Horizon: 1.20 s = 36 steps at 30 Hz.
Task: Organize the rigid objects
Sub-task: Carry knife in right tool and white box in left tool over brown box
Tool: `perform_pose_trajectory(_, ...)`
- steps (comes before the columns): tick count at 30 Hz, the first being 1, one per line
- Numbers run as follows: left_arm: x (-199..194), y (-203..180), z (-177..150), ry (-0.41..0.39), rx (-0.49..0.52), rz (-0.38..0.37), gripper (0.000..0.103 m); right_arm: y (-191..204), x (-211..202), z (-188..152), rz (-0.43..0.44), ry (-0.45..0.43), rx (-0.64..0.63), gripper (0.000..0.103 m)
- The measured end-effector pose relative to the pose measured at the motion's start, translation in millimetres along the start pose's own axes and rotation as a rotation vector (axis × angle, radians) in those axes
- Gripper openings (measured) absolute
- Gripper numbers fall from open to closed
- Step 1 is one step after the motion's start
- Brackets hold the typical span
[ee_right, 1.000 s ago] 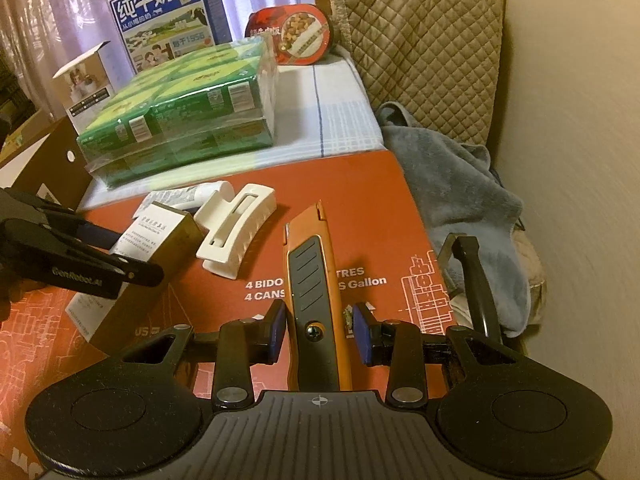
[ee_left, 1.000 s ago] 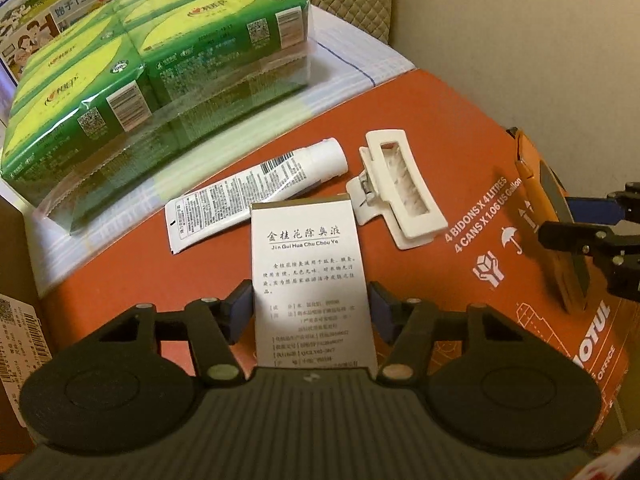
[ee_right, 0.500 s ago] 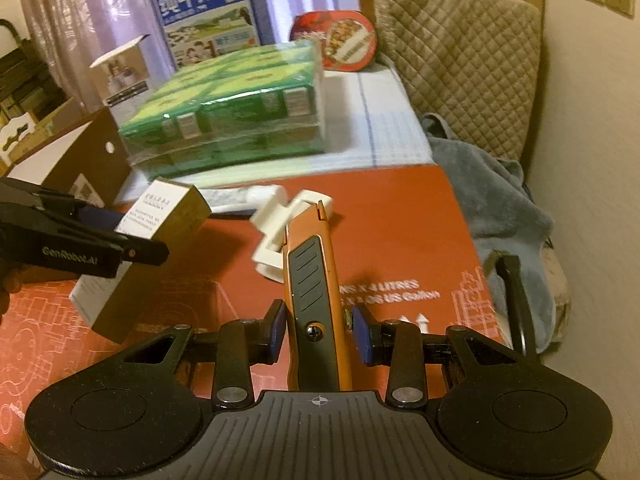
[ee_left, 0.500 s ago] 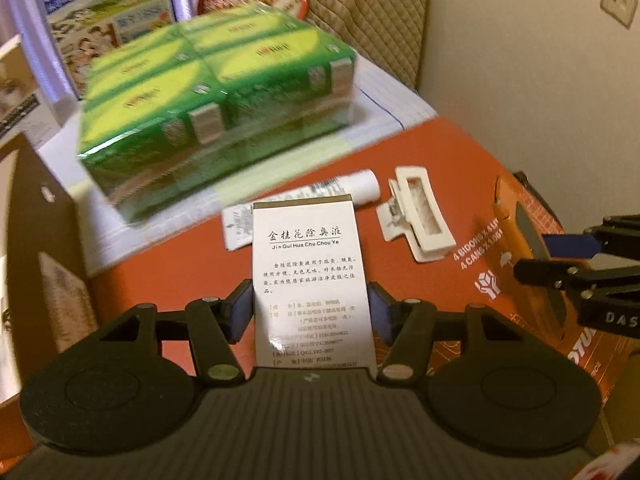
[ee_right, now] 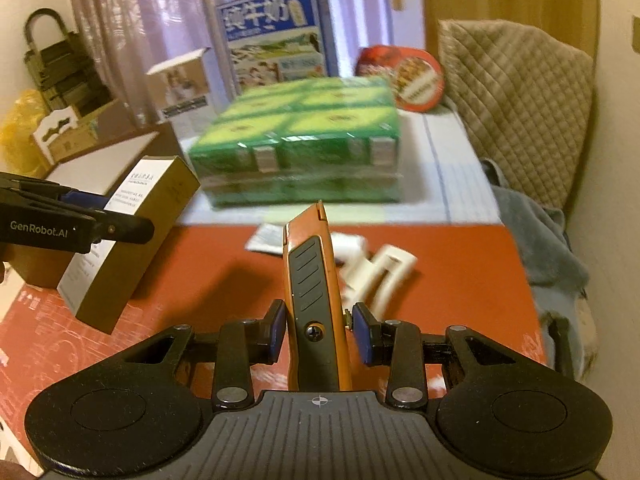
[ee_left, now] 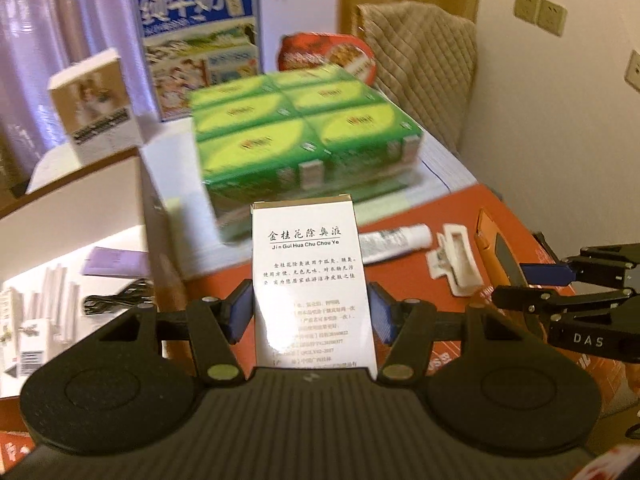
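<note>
Two handheld grippers above an orange carton top (ee_right: 224,264), left gripper (ee_left: 311,316) pinching a white-labelled brown box (ee_left: 312,276) at moderate spread, right gripper (ee_right: 318,334) clamped narrowly on an orange utility knife (ee_right: 314,280), white hair claw clip (ee_right: 380,276) and tube (ee_left: 394,242) lying on the carton.

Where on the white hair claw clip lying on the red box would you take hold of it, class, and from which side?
Grip the hair claw clip across its long frame, jaws straddling the narrow width, coming from above. It lies flat, apart from the tube, so the top is free.
</note>
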<state>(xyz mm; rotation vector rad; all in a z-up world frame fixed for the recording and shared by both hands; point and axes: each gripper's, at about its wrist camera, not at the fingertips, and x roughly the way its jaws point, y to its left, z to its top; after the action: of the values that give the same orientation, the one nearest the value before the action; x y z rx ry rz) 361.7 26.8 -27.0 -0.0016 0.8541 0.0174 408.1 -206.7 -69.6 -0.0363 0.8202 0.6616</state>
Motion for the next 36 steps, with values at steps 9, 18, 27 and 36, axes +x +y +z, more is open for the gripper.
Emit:
perform_pose_trajectory(9, -42.2, 48.0, -6.0, -0.065, -0.073, 0.083, 0.056, 53.4, 9.0, 32.5, 0.119, -0.035, -0.058, 0.032)
perform_pose_trajectory(18, -84.4, 122.6, -11.0, -0.122, -0.153, 0.22, 0.056, 128.2, 25.8, 79.0, 0.305, -0.068, -0.1, 0.032)
perform_pose_trajectory(27, -98.3, 193.0, -8.7, -0.129, -0.188, 0.306, 0.056, 200.2, 60.5, 119.2, 0.385, -0.09, -0.128, 0.032)
perform_pose_trajectory(36, -58.3, 238.9, -6.3, -0.047, -0.19, 0.279, 0.056, 239.7, 122.6, 128.3, 0.298, -0.001, -0.103, 0.032)
